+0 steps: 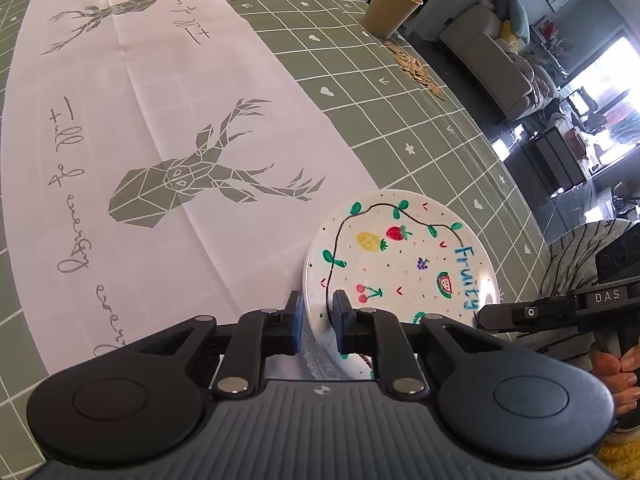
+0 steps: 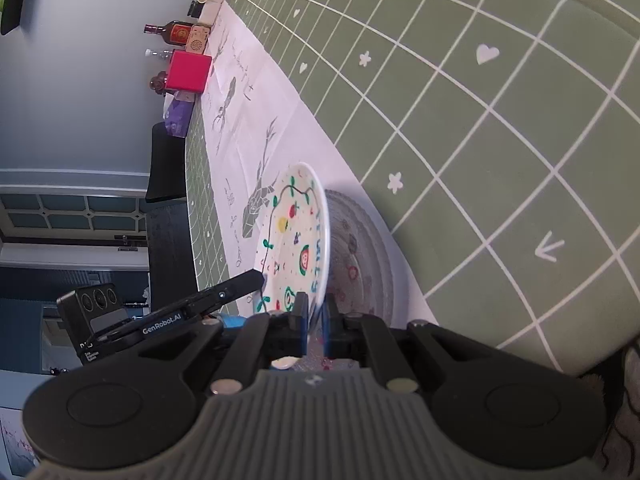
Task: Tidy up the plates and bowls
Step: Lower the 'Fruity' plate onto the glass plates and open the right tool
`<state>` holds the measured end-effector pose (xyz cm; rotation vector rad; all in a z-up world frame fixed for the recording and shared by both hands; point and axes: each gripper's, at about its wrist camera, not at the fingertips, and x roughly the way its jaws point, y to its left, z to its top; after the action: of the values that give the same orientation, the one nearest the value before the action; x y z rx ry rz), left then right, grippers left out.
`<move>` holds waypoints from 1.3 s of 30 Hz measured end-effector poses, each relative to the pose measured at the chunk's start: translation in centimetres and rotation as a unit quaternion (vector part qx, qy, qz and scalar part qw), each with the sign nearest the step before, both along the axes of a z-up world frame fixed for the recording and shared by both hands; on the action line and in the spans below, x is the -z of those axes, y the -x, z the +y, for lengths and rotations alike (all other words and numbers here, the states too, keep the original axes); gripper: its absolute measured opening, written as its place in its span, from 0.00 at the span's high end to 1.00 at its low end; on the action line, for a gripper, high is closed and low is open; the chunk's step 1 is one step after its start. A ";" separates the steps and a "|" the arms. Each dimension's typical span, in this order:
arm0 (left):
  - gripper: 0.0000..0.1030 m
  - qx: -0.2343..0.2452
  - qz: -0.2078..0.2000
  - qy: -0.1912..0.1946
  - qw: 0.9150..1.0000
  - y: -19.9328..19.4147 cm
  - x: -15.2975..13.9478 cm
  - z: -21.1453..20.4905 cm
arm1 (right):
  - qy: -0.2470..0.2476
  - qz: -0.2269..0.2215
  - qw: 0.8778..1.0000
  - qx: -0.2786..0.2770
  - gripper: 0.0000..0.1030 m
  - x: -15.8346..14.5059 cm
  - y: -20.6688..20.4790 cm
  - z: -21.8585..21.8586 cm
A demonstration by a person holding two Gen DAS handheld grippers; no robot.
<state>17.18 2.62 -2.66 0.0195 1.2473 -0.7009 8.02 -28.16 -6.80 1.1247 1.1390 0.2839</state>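
Left claw (image 1: 316, 322) pinches the near rim of the fruit-painted plate (image 1: 400, 264); right claw (image 2: 314, 320) clamps the same plate's rim, beside the "Fruity" lettering. Plate is tilted, at the counter's (image 1: 400, 92) near edge, partly on the deer-print runner (image 1: 160, 120). Likely ceramic: stiff, glazed, slippery, fragile; rim grips suit. Open runner beyond. Far edge: paper cup (image 1: 390, 8), scattered seeds (image 1: 416, 68).

Grey sofa (image 1: 492, 64), bright window (image 1: 604, 76)
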 end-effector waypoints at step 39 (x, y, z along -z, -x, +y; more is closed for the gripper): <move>0.50 0.045 -0.127 -0.054 0.989 2.0 -2.5 -1.2 | 0.128 0.005 0.991 -0.030 0.20 -4.6 0.2 4.1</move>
<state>15.16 1.44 -0.12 0.2486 1.0429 -0.6843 7.86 -24.03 -2.24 0.8683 1.1827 0.1718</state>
